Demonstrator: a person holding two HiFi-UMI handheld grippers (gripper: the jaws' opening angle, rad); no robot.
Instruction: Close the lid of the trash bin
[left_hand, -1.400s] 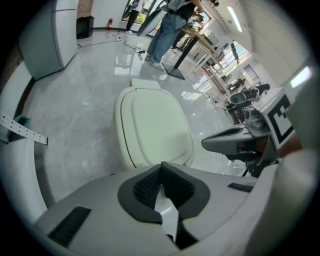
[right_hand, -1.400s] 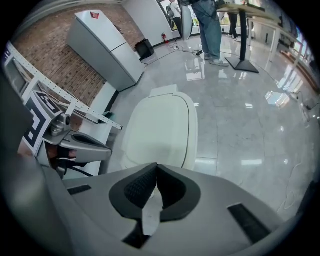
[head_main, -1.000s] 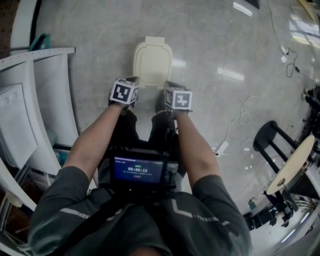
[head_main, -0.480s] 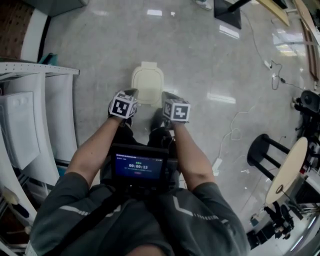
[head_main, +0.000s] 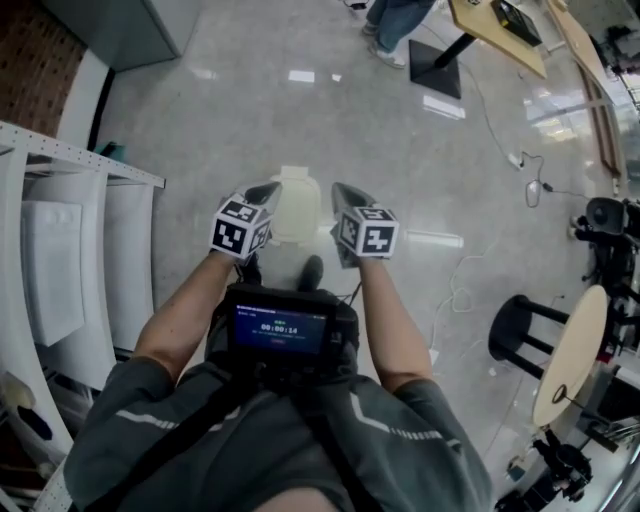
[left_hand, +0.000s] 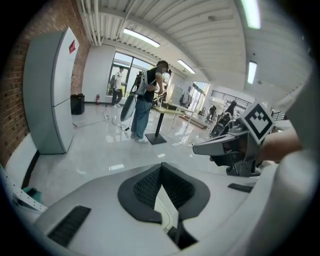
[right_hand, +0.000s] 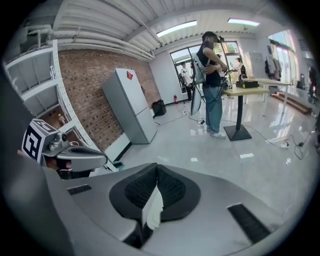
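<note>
- left gripper: jaws clenched together, nothing in them
- right gripper: pinched closed too, empty
- both are up side by side, not touching
- trash bin sits on the floor between them in the head view, cream lid down

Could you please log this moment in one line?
cream plastic trash bin lid: down | left gripper: shut, empty | right gripper: shut, empty

The bin now sits smaller and farther off in the head view. The left gripper and right gripper rise from its near edge and now flank it. A bystander's legs come into view at the top.
</note>
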